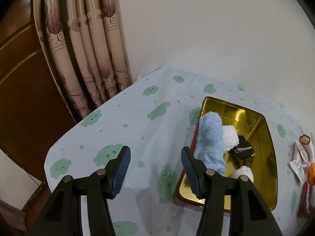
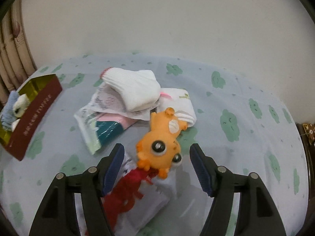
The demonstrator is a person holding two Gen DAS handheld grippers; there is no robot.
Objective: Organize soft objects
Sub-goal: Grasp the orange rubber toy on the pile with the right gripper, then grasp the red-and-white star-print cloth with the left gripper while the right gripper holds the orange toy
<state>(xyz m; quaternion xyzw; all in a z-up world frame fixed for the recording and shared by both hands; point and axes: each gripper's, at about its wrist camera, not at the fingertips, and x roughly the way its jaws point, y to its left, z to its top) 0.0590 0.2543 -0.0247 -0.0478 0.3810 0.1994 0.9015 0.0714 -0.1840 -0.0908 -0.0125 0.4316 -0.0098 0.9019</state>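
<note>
A gold-lined tin box point(image 1: 269, 157) holds a light blue fluffy cloth point(image 1: 210, 139), a white fluffy piece point(image 1: 230, 135), a dark pouch point(image 1: 243, 151) and a white roll point(image 1: 244, 172). My left gripper point(image 1: 155, 169) is open and empty, just left of the box above the tablecloth. My right gripper point(image 2: 157, 169) is open around an orange toy animal point(image 2: 159, 147) that lies on a red yarn item point(image 2: 126, 196). White socks point(image 2: 133, 88) and plastic packets point(image 2: 92, 125) lie behind the toy. The box point(image 2: 35, 118) shows at the left of the right wrist view.
The table has a pale blue cloth with green blobs point(image 1: 137, 108). A curtain point(image 1: 88, 45) and a wooden door point(image 1: 23, 78) stand beyond the table's left corner. A white wall point(image 2: 157, 19) backs the table.
</note>
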